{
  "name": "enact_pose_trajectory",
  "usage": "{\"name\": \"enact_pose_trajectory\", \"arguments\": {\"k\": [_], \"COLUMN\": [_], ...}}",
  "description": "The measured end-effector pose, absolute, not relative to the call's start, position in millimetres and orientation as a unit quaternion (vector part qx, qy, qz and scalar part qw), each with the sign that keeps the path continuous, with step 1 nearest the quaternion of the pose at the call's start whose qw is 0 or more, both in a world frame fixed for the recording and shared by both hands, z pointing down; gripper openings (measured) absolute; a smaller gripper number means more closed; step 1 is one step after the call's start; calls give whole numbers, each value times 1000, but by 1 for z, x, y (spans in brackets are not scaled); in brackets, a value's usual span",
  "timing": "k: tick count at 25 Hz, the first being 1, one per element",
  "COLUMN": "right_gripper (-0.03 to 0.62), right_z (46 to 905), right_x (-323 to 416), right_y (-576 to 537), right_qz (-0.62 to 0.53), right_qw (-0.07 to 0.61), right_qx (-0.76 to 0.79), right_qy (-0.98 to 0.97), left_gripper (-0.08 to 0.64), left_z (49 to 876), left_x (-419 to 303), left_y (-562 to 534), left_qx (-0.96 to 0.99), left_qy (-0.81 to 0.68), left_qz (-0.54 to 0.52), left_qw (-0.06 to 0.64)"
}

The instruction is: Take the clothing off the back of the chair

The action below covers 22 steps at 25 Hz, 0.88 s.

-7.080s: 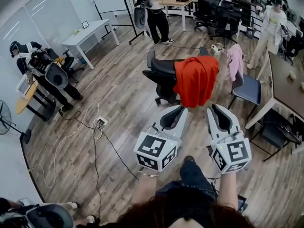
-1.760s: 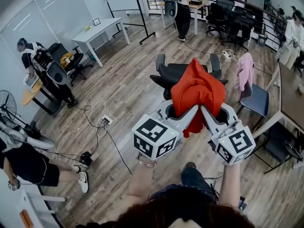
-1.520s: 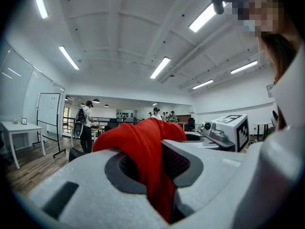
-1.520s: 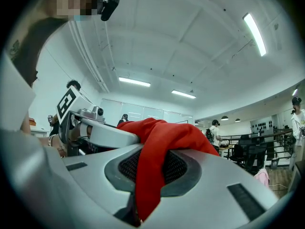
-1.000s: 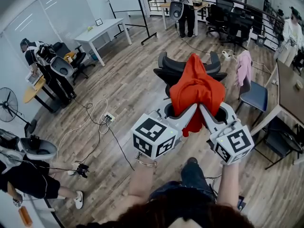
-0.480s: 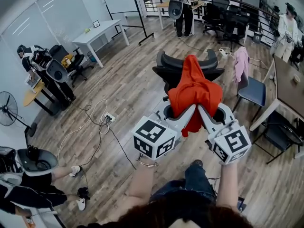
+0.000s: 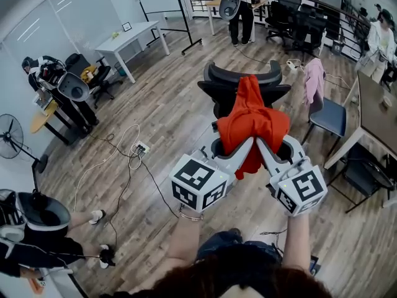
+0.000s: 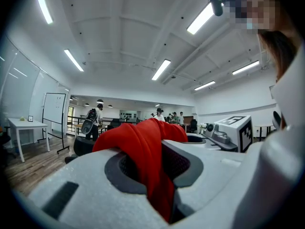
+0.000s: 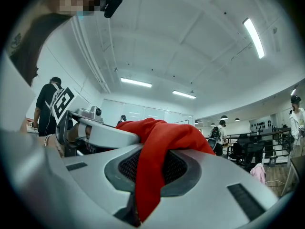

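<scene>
A red garment (image 7: 251, 126) hangs bunched between my two grippers in the head view, in front of a black office chair (image 7: 218, 84). Its far tip reaches up to the chair's back; I cannot tell whether it touches. My left gripper (image 7: 240, 146) is shut on the garment's left side. My right gripper (image 7: 263, 145) is shut on its right side, close beside the left. In the left gripper view the red cloth (image 8: 140, 140) runs down between the pads. The right gripper view shows the red cloth (image 9: 155, 142) pinched the same way.
A pink garment (image 7: 313, 78) hangs on a blue chair (image 7: 329, 120) beside a brown table (image 7: 372, 107) at right. Cables and a power strip (image 7: 140, 148) lie on the wood floor at left. People stand at left (image 7: 59, 85) and at the back (image 7: 239, 2).
Both grippers, earlier open short of the garment draped on the chair back, are now shut on it. Over the last second they drew back from the chair, pulling the garment along.
</scene>
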State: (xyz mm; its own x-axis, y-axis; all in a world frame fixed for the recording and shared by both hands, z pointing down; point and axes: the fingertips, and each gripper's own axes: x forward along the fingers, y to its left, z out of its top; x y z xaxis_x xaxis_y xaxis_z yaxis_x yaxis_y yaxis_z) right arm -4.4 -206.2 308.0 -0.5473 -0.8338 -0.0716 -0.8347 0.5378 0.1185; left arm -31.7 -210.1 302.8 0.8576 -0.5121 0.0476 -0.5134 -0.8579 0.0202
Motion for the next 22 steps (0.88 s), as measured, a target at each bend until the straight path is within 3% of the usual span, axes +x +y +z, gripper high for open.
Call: {"name": "enact_pose_trajectory", "arguments": {"k": [22], "right_gripper": [70], "right_z": [312], "right_x": [35], "right_y": [-107], "right_qz": [41], "right_qw": [2], "right_qx": [-450], "right_qy": [892], "left_gripper": [92], "left_z": [307], "left_x": [7], "left_y": [-111], "left_qx": [955], "left_qy": [-293], "left_qz": [27], "left_qw": [41]}}
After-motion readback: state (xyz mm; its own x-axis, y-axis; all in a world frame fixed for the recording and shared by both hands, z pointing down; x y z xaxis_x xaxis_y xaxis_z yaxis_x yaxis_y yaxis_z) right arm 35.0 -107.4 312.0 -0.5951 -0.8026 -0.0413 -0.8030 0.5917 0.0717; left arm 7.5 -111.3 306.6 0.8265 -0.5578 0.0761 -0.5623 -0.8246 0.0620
